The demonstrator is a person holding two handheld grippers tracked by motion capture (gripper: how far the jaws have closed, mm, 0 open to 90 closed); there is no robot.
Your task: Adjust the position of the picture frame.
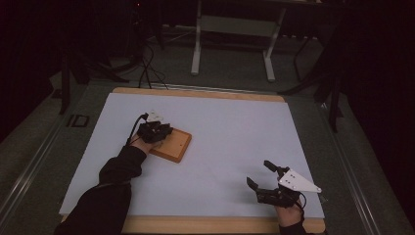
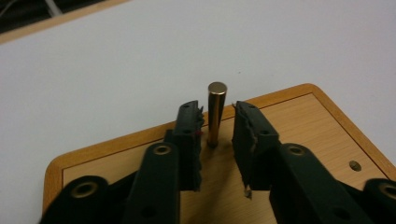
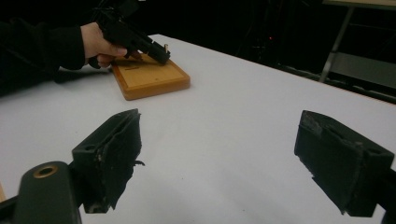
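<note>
We note the white table (image 1: 220, 147) with the wooden block (image 2: 299, 126) lying left of centre, a small hole (image 2: 355, 165) in its face and a brass pin (image 2: 216, 112) standing upright in it. The left gripper (image 2: 218, 122) sits over the block, jaws flanking the pin — narrow gaps show on both sides, so released, not gripping. The right gripper (image 3: 217, 154) rests near the right edge, well apart — jaws spread wide, nothing between them.

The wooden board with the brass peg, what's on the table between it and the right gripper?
Nothing: in the high view, only bare white tabletop lies between the tan wooden board and the right gripper.
</note>
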